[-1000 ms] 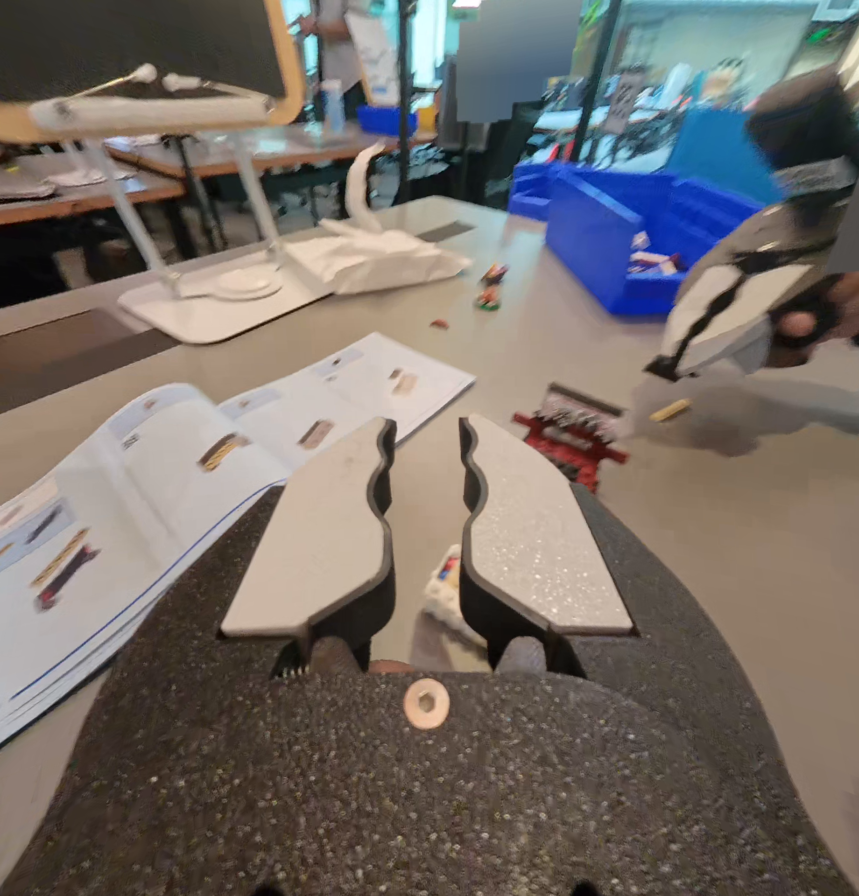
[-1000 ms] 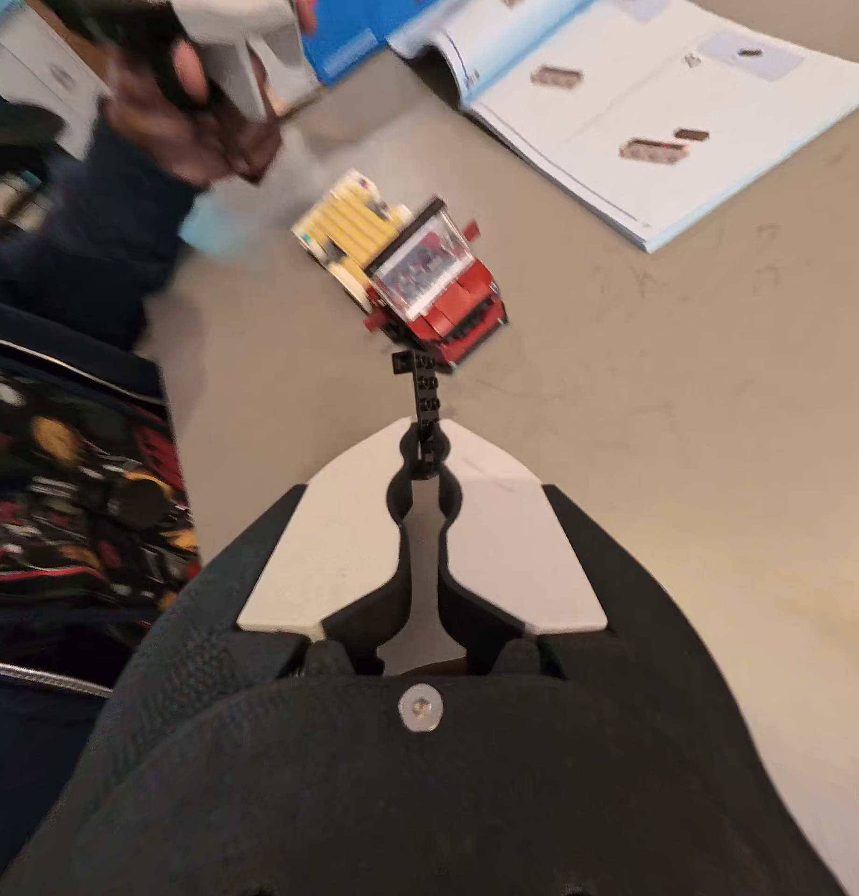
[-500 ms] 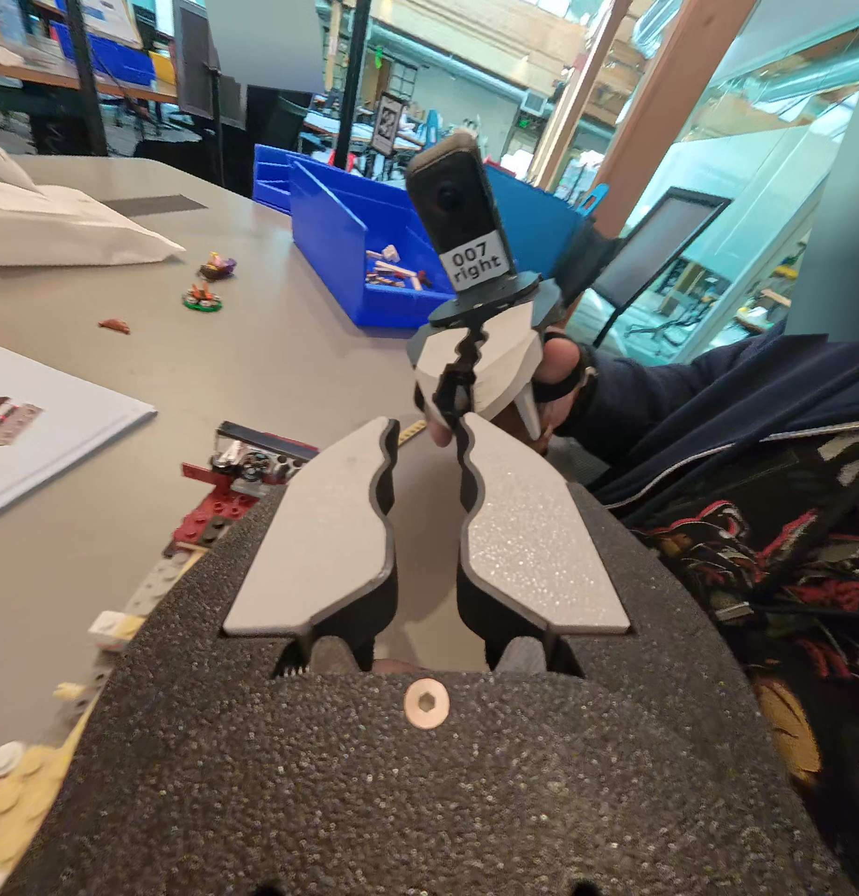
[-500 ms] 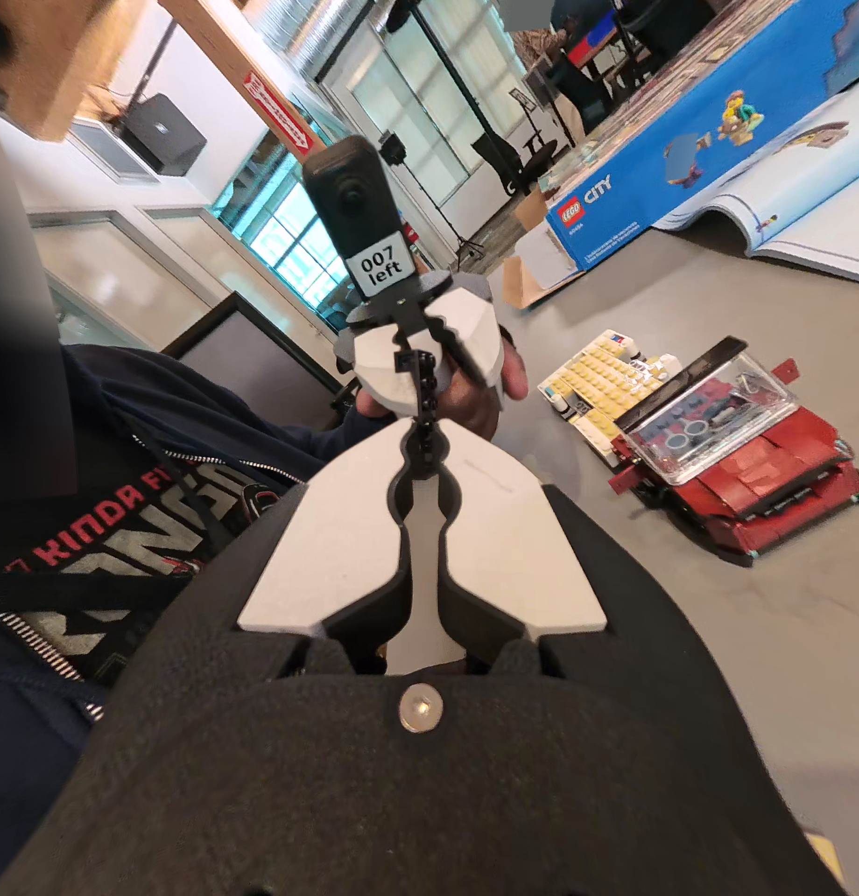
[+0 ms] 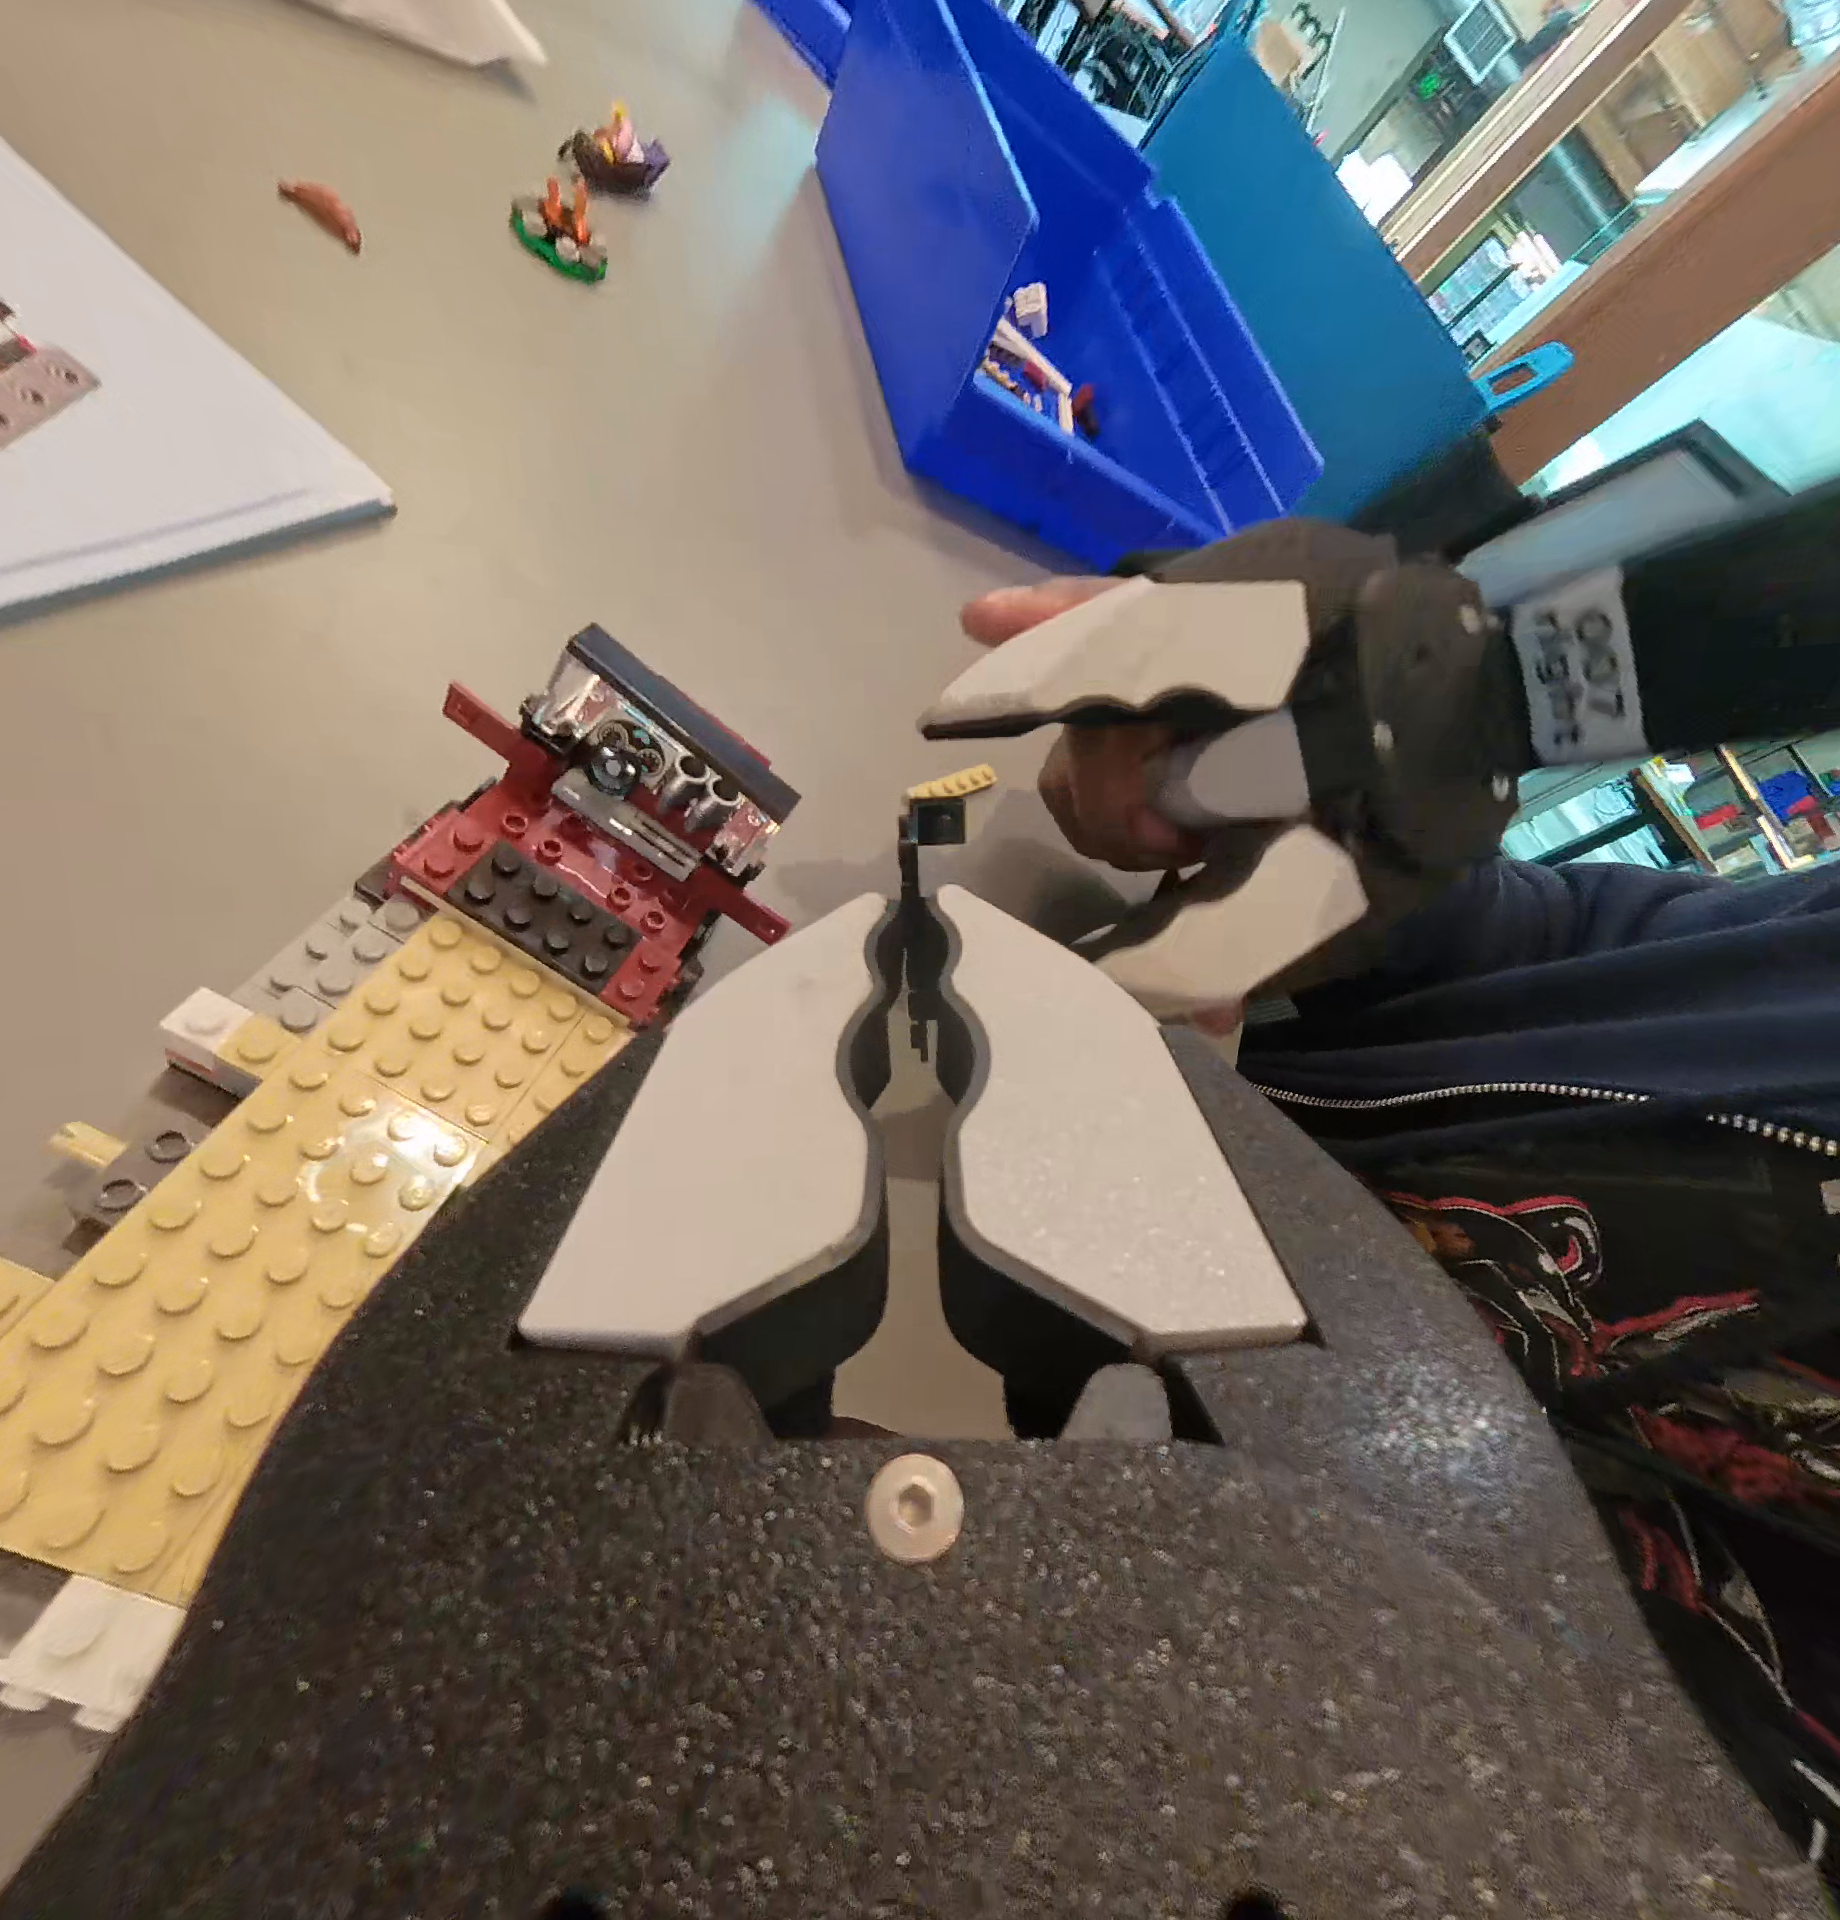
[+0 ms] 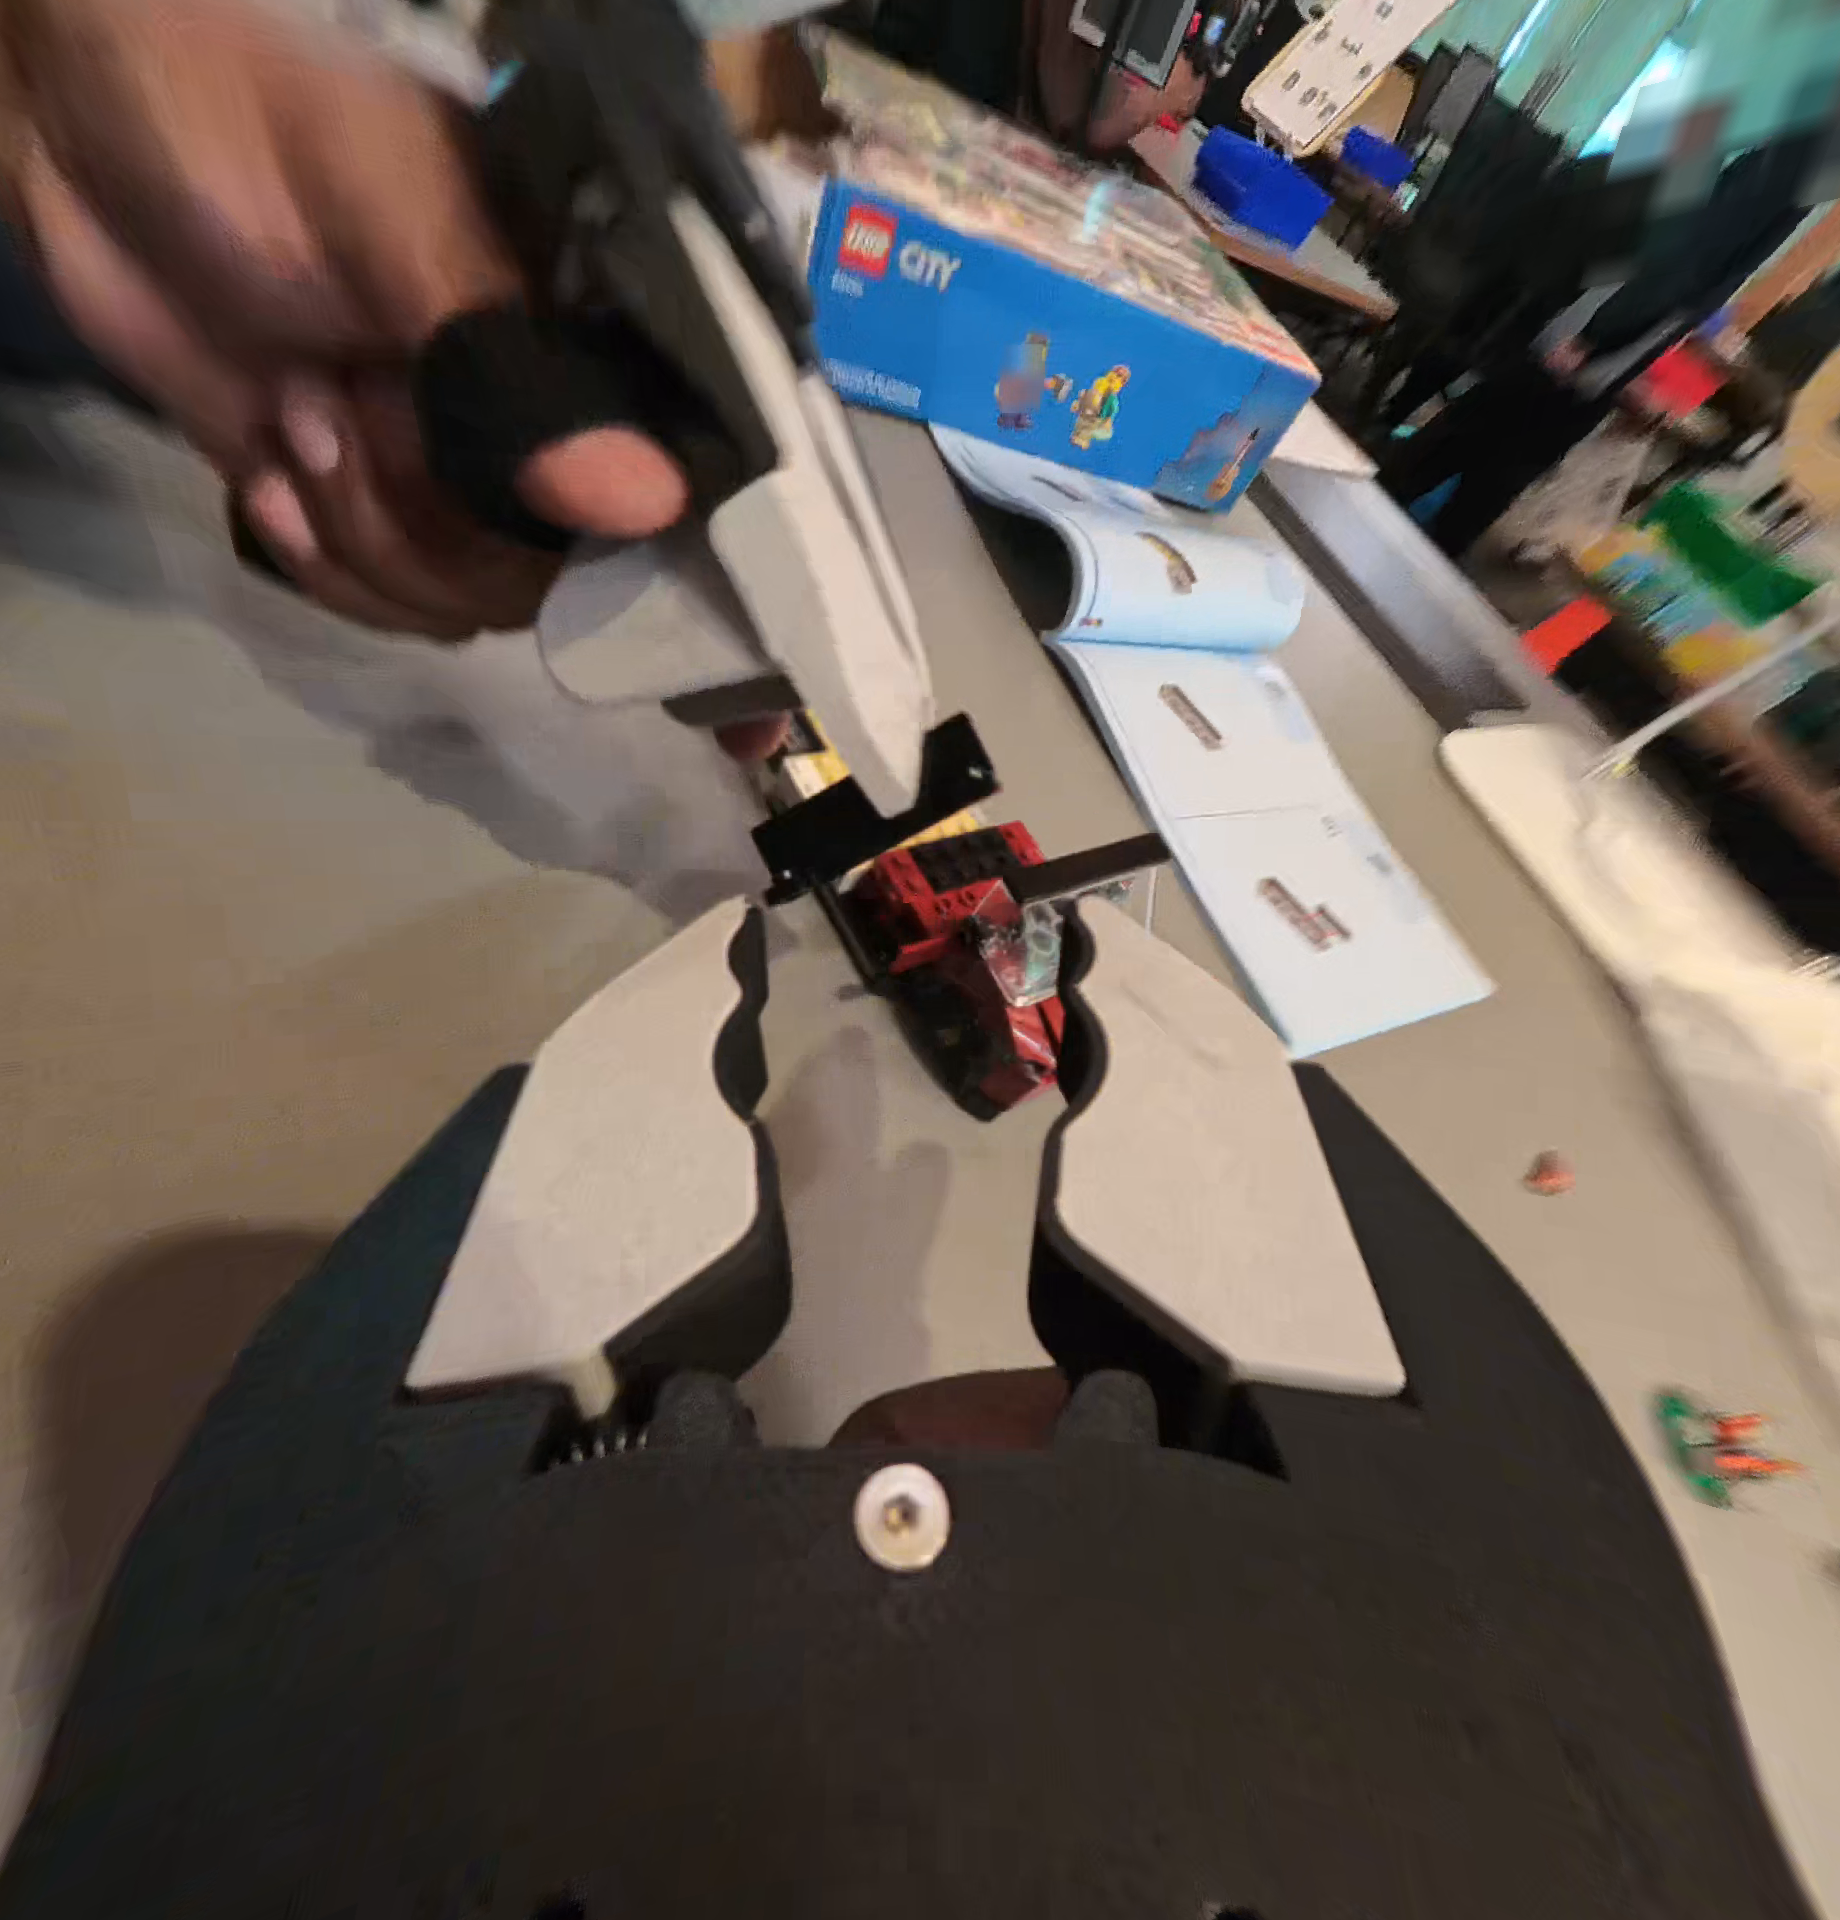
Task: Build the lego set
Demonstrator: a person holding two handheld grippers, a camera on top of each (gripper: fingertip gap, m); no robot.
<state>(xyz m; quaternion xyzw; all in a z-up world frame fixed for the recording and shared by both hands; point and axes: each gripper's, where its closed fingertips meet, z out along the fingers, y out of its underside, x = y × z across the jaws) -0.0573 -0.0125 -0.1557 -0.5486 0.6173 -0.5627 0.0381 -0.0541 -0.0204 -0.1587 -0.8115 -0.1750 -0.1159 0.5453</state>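
Our left hand-held gripper (image 5: 911, 914) pinches a thin black studded brick piece (image 5: 914, 914) upright above the grey counter (image 5: 604, 499); our right hand-held gripper (image 6: 911, 925) gapes wide over the glossy red brick vehicle (image 6: 957, 966), touching nothing.

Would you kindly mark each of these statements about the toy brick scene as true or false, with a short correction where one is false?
1. The left tool is shut on a thin black brick piece. True.
2. The right tool is clamped on the red brick vehicle. False: its fingers stand wide apart and press on nothing; the vehicle lies on the table beyond them.
3. The blue bin holds loose pieces. True.
4. The instruction booklet is closed. False: it lies open on the table.
5. A blue toy box lies behind the booklet. True.
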